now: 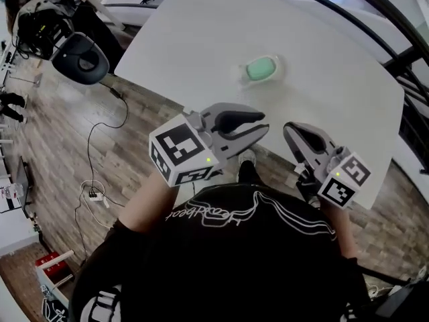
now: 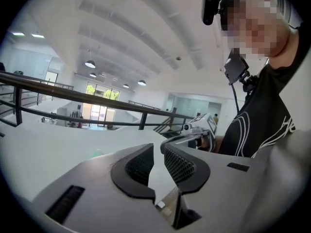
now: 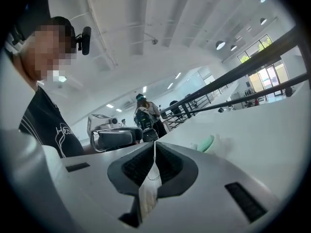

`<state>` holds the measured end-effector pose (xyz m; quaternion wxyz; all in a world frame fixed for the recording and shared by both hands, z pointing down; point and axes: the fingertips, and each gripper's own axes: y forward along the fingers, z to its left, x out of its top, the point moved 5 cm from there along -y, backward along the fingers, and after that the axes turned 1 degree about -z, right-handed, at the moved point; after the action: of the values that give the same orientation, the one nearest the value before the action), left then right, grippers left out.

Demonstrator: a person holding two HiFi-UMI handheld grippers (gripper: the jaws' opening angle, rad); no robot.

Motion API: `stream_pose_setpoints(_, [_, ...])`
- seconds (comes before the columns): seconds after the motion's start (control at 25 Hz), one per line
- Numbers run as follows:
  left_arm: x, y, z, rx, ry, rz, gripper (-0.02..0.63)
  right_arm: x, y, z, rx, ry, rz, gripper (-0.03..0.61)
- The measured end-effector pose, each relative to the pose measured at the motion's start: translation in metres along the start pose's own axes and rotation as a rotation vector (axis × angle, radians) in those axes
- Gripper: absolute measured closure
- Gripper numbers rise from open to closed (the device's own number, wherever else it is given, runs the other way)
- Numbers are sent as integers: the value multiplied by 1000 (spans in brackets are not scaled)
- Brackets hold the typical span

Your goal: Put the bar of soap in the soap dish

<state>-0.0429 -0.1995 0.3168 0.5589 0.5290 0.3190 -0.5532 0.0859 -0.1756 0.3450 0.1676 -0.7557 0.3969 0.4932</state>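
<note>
The green bar of soap [image 1: 261,68] lies in a translucent white soap dish [image 1: 242,76] in the middle of the white table [image 1: 188,32]. Both grippers hang raised near the table's near edge, well short of the dish, in front of the person's chest. My left gripper [image 1: 266,123] points right; in the left gripper view [image 2: 157,148] its jaws stand a narrow gap apart with nothing between them. My right gripper [image 1: 289,131] is empty, and its pads meet at the tips [image 3: 154,143]. The right gripper view shows the soap [image 3: 206,142] off to the right.
A dark railing [image 1: 375,19] curves round the table's far and right sides. A black chair [image 1: 80,58] stands on the wooden floor at the left, with cables and a power strip [image 1: 94,194] below it. The person's black shirt [image 1: 234,247] fills the lower frame.
</note>
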Motion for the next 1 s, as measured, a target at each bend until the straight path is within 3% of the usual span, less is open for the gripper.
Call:
stream_pose_setpoints(0.12, [-7, -18, -40, -7, -18, -45, 598, -9, -16, 35, 11, -42, -18, 561])
stream_pose_setpoints(0.44, [-30, -72, -123, -8, 16, -67, 606, -35, -40, 134, 36, -120, -37, 561])
stream_pose_setpoints(0.6, [-36, -72, -127, 11, 17, -67, 606, -40, -42, 140, 40, -121, -35, 561])
stream_pose_setpoints(0.8, [-37, -70, -120, 93, 10, -75, 606, -40, -43, 138, 39, -114, -37, 561])
stream_pose_setpoints(1.0, [-40, -65, -123, 82, -17, -77, 606, -45, -43, 136, 44, -101, -34, 561])
